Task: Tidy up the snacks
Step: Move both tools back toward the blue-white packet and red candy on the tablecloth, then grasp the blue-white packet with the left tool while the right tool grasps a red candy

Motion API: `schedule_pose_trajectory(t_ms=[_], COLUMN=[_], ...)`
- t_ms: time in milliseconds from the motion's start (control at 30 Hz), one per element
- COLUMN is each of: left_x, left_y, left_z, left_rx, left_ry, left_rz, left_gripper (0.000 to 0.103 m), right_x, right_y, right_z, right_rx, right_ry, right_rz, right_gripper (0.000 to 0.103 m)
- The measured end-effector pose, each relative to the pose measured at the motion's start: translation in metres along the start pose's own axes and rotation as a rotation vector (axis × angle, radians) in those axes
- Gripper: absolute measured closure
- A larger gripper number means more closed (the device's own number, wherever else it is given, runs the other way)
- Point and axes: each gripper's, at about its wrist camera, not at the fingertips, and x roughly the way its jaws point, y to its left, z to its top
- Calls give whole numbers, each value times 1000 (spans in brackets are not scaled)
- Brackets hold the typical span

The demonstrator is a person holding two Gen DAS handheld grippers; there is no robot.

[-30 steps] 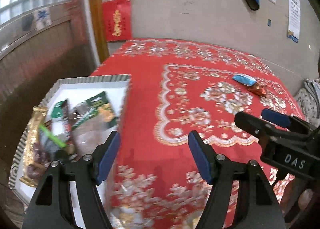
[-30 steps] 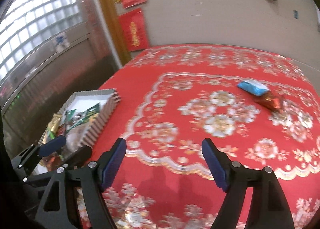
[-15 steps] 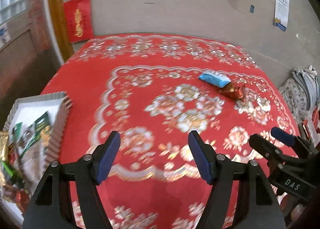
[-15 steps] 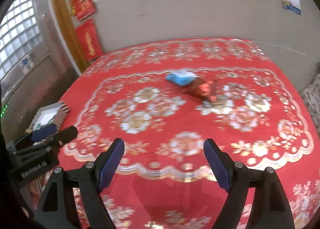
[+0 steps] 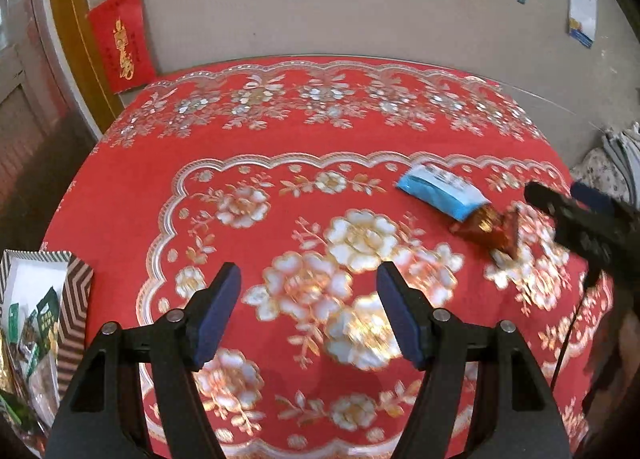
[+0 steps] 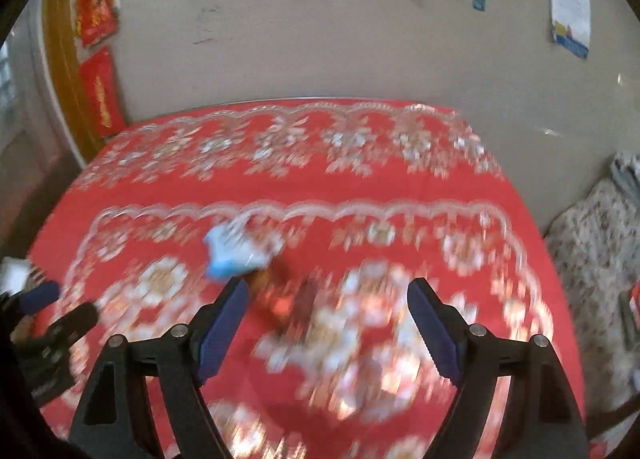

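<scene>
Both tongs I hold gape empty: left tongs, right tongs. Blue packet and brown packet lie touching on the table, just ahead of my right tongs; the tray sits left of my left.

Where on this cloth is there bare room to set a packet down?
Free: the wide middle of the tablecloth, between the box at its left edge and the blue packet, and the far strip by the wall. Crowded: the right side, where the blue packet touches the brown packet, and the box.
</scene>
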Motion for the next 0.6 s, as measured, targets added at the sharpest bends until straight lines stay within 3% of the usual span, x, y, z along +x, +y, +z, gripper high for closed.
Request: schedule_pose_trajectory(t_ms=[100,233,300,433,600], left_x=[7,13,17,26,37], left_y=[10,18,21,20,1], left_z=[8,15,18,24,29], left_rx=[-21,-35,-44,-70,-61], left_ry=[5,10,14,28,56], left_rz=[12,27,28,12,-41], left_gripper=[33,33,33,33,33], right_x=[33,69,74,50,28], right_y=[2,18,31,50,25], right_z=[23,26,20,12,6], right_rx=[-38,-119,-164,-191,-112], right_ry=[40,111,130,77,68], right_rz=[-70,-126,-98,14,60], right_gripper=[20,20,20,20,19])
